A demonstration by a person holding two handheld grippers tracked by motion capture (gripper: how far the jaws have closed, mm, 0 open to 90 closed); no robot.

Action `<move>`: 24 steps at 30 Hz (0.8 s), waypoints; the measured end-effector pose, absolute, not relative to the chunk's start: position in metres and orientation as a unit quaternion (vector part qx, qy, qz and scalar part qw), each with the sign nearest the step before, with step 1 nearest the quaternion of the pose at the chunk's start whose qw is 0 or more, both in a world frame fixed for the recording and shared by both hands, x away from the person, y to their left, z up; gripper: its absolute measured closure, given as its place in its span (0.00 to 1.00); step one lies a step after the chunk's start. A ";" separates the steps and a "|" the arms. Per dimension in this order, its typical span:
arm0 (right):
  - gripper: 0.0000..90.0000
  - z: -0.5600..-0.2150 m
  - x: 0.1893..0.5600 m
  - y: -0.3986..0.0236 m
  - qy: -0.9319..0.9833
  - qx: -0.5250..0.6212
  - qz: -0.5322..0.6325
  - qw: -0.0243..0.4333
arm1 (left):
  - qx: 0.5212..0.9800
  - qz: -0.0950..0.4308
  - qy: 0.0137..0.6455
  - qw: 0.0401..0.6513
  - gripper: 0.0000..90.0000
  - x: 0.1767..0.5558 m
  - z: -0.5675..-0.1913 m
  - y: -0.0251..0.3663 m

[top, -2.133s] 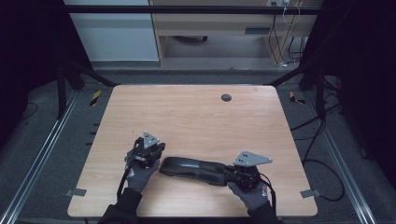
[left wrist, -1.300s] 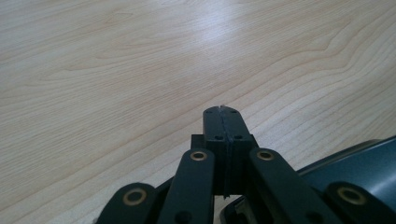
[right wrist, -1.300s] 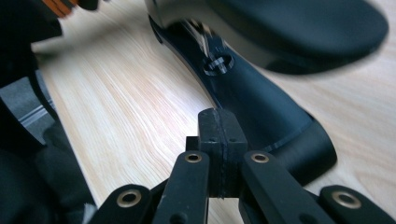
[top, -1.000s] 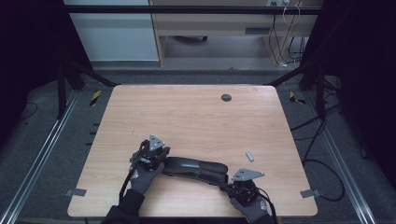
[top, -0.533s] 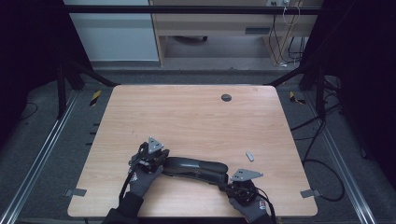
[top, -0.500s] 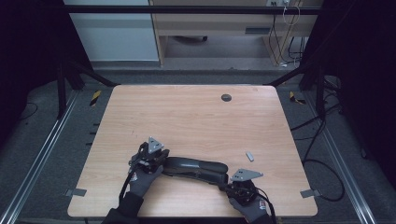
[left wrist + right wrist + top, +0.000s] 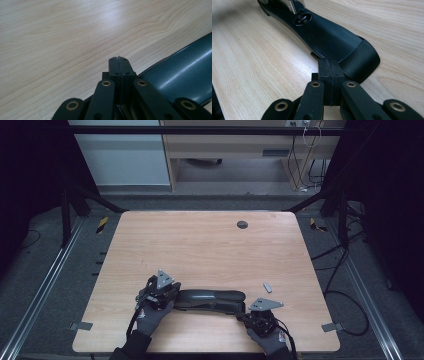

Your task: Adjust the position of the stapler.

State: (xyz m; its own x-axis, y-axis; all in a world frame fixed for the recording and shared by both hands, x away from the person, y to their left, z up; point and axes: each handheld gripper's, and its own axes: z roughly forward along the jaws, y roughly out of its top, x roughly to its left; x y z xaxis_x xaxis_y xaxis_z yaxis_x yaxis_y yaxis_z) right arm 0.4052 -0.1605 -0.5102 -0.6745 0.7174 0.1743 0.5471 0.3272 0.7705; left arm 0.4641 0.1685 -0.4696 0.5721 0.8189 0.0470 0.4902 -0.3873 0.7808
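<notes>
The left gripper (image 7: pixel 118 61) had its 2 jaws pressed flat together with nothing between them, tips low over the wooden table (image 7: pixel 62 37). Just to the right of those closed jaws lay the dark glossy body of a large stapler (image 7: pixel 185 75), close beside them; whether it touched them could not be told.

The right gripper (image 7: pixel 329 63) was likewise fully closed and empty. Its tips sat at the rounded black end of the stapler (image 7: pixel 332 37), probably just touching the edge, though the angle was poor. Ahead of these jaws the body ran away to a round rivet and a bright metal staple channel at the far end. No brand, label or readable writing showed on it.

From above, the stapler (image 7: pixel 210 300) lay lengthwise between both grippers near the table's front edge. Beyond the right jaws lay 1 small grey metal piece (image 7: pixel 268 287), and farther off a dark round grommet (image 7: pixel 242 224).
</notes>
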 end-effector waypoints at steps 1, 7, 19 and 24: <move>1.00 -0.510 0.406 -0.161 0.808 0.391 0.429 0.100 | 0.803 0.219 0.407 0.375 1.00 0.464 -0.470 0.168; 1.00 -0.510 0.407 -0.163 0.808 0.394 0.428 0.100 | 0.806 0.220 0.403 0.373 1.00 0.461 -0.470 0.166; 1.00 -0.508 0.406 -0.166 0.803 0.395 0.433 0.107 | 0.796 0.231 0.409 0.382 1.00 0.459 -0.470 0.168; 1.00 -0.502 0.406 -0.175 0.787 0.404 0.450 0.124 | 0.780 0.238 0.423 0.396 1.00 0.458 -0.462 0.180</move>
